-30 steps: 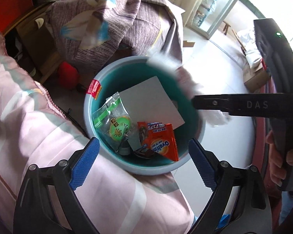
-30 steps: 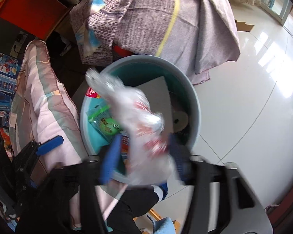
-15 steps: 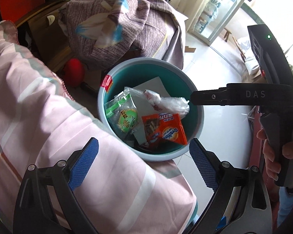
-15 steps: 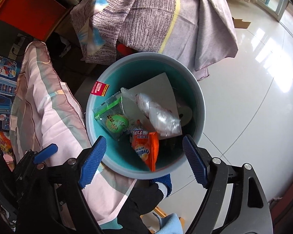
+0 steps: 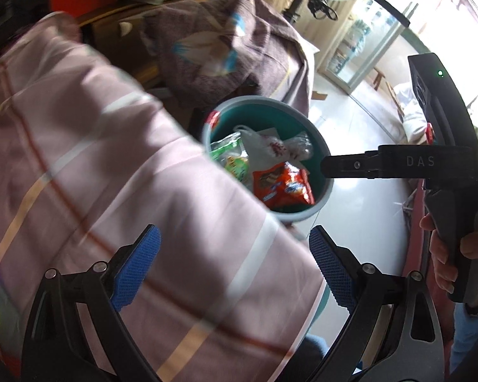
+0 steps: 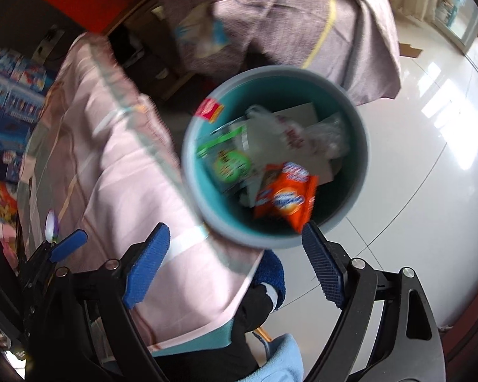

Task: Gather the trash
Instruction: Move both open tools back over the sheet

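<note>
A second ago my right tongs (image 6: 235, 261) were pinching the clear bag (image 6: 306, 137) over the bin (image 6: 357, 127). Now the bag lies inside the bin, on top of the grey card, and nothing is between my right pads. Right jaws have just been opening and stand spread wide, empty. Blue pads clear on both sides, one over the sheet, one at the bin's near rim.

My left tongs (image 5: 235, 267) are spread wide too, nothing pinched, same as a second ago. They have pulled back from the bin: in the left view the bin (image 5: 326, 178) sat between the pads before; now it is smaller and farther up, and the pink sheet (image 5: 111, 175) fills most of the frame. Both views are blurred.

Right tongs' arm shows in the left view as a black bar marked DAS, its tip just beside the bin's rim, my hand (image 5: 446, 254) on the handle.

Bag: crumpled, see-through plastic with red print, loosely spread, upper middle of the bin. Beside it a green packet (image 6: 228, 162) on the left, an orange packet (image 6: 286, 197) nearest the tongs. All three inside the teal bin wall, red sticker on the far-left rim. Bin stands on white tile, touching the edge of the pink sheet, near a purple-grey cloth (image 6: 302, 16) draped behind it.
</note>
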Motion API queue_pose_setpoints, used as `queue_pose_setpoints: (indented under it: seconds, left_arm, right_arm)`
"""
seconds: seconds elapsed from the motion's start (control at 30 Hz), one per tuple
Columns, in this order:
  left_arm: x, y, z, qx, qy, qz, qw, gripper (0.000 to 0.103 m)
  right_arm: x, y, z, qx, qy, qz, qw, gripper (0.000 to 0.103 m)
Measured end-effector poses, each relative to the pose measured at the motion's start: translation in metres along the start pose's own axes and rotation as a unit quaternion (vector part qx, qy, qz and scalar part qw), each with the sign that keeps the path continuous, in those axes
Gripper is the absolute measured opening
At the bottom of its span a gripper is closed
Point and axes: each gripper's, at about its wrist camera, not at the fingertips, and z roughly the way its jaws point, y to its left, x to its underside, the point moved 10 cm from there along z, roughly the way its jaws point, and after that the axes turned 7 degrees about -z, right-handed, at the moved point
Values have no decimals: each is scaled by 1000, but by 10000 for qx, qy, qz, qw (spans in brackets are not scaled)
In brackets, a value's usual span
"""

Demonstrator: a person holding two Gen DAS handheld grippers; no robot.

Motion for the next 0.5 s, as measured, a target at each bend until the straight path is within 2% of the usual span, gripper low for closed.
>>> queue_pose_setpoints:
  seconds: [0.27,0.5]
  left_arm:
    - [53,62,-48,-284,-149,-411,9986,95]
    - [97,128,-99,-629,-377,-914,9931,95]
  right_arm:
    - [30,70,6,-66,165,-520,9985,81]
    - [58,139,15,-174,311,-1029,9941,81]
